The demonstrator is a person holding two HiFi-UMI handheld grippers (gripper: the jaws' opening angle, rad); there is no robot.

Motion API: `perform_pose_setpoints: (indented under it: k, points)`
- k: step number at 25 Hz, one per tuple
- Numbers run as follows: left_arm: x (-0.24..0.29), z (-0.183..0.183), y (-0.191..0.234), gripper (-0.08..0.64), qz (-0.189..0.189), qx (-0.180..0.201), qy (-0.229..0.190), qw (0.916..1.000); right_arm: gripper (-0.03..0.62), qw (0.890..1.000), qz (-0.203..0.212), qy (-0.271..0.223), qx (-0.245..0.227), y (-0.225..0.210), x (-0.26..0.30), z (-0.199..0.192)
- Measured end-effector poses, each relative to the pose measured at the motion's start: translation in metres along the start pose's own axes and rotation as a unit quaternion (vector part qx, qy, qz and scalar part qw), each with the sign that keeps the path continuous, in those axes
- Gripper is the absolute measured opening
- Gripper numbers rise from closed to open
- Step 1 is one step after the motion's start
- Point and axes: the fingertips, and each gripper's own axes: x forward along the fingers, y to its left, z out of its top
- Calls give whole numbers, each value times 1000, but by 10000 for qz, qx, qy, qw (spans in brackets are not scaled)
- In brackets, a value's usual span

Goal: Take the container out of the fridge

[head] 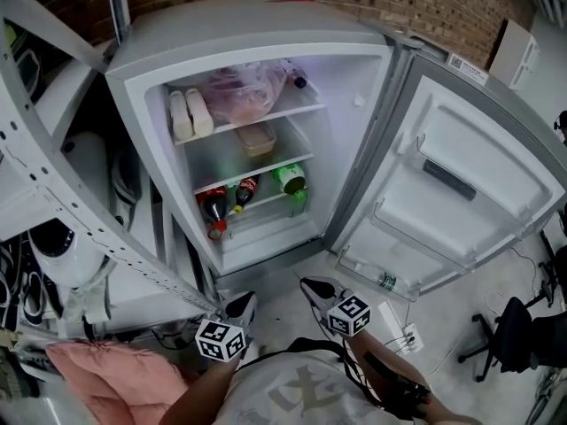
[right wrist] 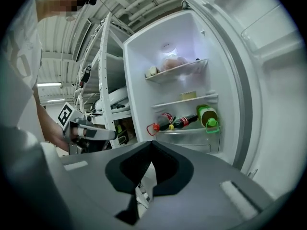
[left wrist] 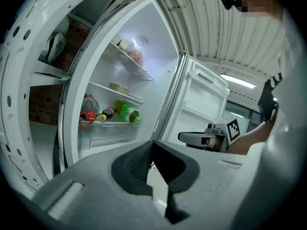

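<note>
A person is standing before an open fridge (head: 354, 149), holding both grippers low and close to the body, well short of the shelves. The container (head: 256, 138), a low, flat, tan tub, is sitting alone on the middle shelf, under the shelf carrying a plastic bag (head: 239, 91) and above the bottles (head: 232, 200) lying on the bottom shelf. The left gripper (head: 241, 306) is pointing at the cabinet with its jaws pressed tip to tip and nothing between them; the right gripper (head: 317, 289) is likewise closed and empty, off toward the open door (head: 461, 193). From both sets of jaws the tub is lying ahead and higher up, well apart. In the head view the left gripper is sitting almost directly in line with it, the right one more to the door side, so the left looks the likelier to reach in. Which way the tub's long axis is running cannot be told from here; either pair of jaws will need opening before closing on its rim.
</note>
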Motion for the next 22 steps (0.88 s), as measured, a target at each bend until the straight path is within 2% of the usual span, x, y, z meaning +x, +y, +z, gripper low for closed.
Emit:
perform_pose_setpoints:
  k: [9,14,22]
  points:
    - [16,11,12,0,148,-121,-64,9998,8,9979,358,181,-499,-18,50,27]
    - [28,28,16,0,207,29,-100,9997,8,9935,555,317,-938,-36,85,48]
    - [38,44,36,0,328,62,-126,9994,8,9913,587,146,-1172,-74,131,95]
